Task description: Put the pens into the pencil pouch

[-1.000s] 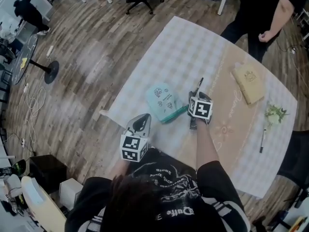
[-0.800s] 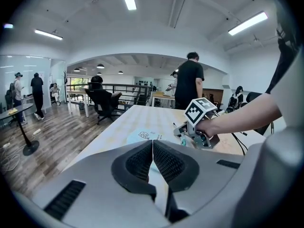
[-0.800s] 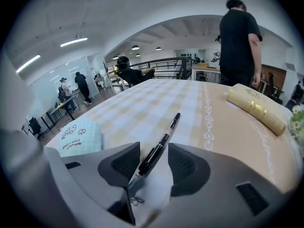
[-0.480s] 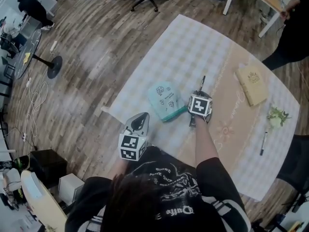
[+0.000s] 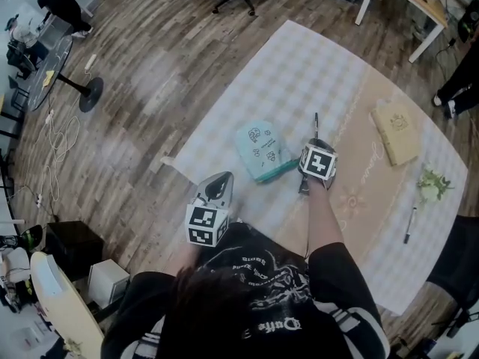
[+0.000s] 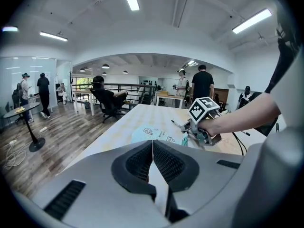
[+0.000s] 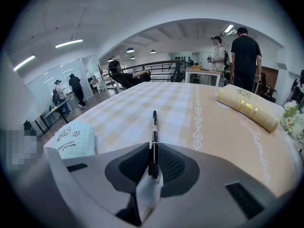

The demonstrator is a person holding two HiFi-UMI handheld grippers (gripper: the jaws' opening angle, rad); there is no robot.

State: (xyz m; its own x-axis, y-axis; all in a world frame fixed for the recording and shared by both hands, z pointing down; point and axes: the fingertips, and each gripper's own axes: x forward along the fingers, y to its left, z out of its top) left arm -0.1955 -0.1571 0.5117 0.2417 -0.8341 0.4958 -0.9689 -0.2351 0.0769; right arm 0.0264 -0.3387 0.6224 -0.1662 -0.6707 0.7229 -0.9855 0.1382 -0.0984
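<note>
R gripper (image 7: 153, 152) jaws just been closing, now pinched on near end of black pen (image 7: 154, 127). Pen's long axis runs straight up-frame, in line w/ gripper. Pouch (image 5: 262, 149) sits just left of it, mid-frame, so R hand is nearer. L gripper (image 6: 152, 148) shut, empty, lower left.

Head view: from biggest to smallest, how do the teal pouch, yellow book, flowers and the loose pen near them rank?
1. teal pouch and yellow book: too alike in size to split
2. flowers
3. loose pen: long but very thin
</note>
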